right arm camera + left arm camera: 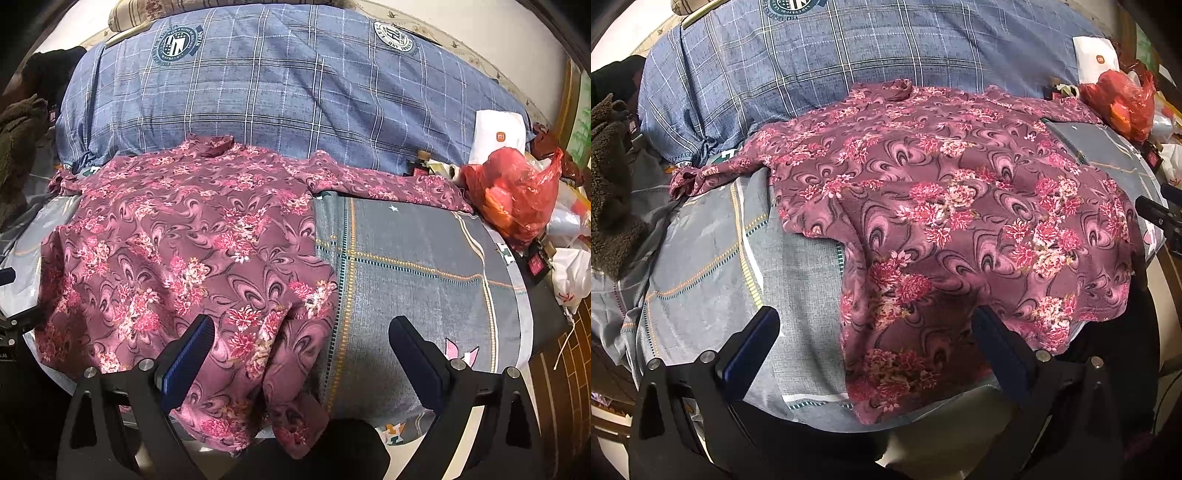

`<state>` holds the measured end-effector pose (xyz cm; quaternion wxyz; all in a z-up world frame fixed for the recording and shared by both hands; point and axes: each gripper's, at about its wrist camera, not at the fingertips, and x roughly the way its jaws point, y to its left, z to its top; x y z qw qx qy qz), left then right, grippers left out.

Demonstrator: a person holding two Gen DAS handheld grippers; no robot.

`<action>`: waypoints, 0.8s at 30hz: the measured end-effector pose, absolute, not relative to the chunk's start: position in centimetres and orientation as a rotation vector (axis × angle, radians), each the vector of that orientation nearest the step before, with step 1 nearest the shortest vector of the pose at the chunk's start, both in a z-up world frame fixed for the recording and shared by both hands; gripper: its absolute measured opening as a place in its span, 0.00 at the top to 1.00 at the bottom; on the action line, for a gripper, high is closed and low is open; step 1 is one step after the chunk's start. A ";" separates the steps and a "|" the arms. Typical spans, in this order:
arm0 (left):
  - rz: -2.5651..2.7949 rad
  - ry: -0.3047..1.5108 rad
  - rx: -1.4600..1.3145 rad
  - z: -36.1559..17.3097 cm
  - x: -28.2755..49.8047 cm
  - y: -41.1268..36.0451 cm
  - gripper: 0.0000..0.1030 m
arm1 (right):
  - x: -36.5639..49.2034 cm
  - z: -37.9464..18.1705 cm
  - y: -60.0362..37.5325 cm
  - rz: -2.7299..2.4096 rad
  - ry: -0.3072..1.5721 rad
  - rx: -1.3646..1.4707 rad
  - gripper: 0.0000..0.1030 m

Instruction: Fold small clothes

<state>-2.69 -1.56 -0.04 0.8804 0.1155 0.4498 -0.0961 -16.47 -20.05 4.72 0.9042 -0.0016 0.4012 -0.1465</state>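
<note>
- The maroon long-sleeved top with a pink floral print (177, 236) lies spread front-up on the grey patterned bedsheet (413, 266), collar toward the blue checked quilt (280, 92), hem hanging over the near edge of the bed.
- It looks thin, soft and light; I judge it will drape and slide easily, so a pinch at a seam or hem should hold better than a grab mid-panel.
- Likely holds: the hem corners nearest the grippers, or the sleeve (388, 184) stretched out to the right along the quilt.
- The left gripper (875, 332) hovers with fingers wide apart above the hem, gripping nothing.
- The right gripper (301, 343) is likewise spread and empty, over the top's right edge.
- The other sleeve (701, 177) ends bunched; its cuff is hard to make out.
- The hem's lowest part drops out of sight below the bed edge, behind the gripper bodies.
- A red plastic bag (517, 192) and a white packet (498, 133) crowd the right side; the bag's contents are unclear.
- A brown fleecy item (609, 184) at left is cut off.
</note>
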 end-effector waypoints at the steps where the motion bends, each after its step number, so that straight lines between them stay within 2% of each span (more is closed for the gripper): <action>1: -0.201 0.938 0.240 0.0 -2.7 -1.5 0.00 | -16.5 4.7 -20.1 -0.303 0.828 -0.002 0.07; 19: -0.213 0.945 0.250 -0.3 -2.6 -1.8 0.00 | -16.5 4.4 -20.1 -0.293 0.832 0.015 0.07; 24: -0.211 0.985 0.169 -0.1 -1.4 0.2 0.00 | -16.6 4.3 -21.2 -0.267 0.836 0.079 0.08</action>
